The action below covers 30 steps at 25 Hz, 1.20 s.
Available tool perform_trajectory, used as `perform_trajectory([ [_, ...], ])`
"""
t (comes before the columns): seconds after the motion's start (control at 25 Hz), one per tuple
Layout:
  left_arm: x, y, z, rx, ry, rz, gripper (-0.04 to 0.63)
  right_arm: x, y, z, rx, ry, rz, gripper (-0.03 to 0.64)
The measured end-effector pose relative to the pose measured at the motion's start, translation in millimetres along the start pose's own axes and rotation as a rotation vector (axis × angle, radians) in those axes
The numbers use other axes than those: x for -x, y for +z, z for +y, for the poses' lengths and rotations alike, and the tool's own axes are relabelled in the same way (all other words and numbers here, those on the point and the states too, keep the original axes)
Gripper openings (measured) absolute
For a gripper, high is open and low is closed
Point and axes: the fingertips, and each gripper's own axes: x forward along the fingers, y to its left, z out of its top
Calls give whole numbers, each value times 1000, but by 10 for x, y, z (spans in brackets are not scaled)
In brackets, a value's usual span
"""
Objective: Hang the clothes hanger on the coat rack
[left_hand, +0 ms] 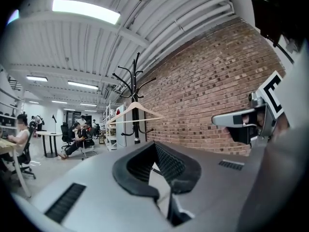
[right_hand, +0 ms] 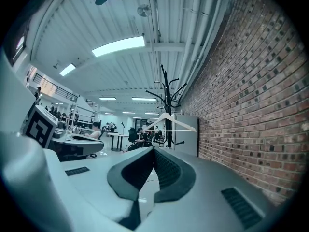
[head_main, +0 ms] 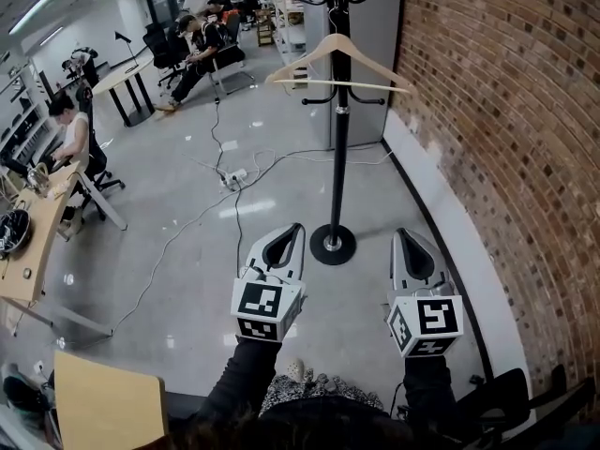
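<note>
Brick wall (head_main: 506,111) at right, glossy grey floor (head_main: 169,172), desks (head_main: 117,75) beyond.

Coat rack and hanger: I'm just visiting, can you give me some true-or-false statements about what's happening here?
1. The wooden hanger hangs on the coat rack. True.
2. The left gripper holds the hanger. False: its jaws are shut on nothing.
3. A brick wall stands beside the rack. True.
4. The right gripper touches the rack's pole. False: it is apart from it, shut and empty.
</note>
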Motion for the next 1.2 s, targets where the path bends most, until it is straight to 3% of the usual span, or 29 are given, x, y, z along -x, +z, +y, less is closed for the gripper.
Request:
perform_trajectory([
  [0.48, 225, 131, -275, -17, 22, -39, 8, 341, -4, -68, 14, -1, 1, 8],
  [1.2, 410, 83, -272, -7, 13, -30, 8, 462, -25, -49, 14, -21, 22, 8],
])
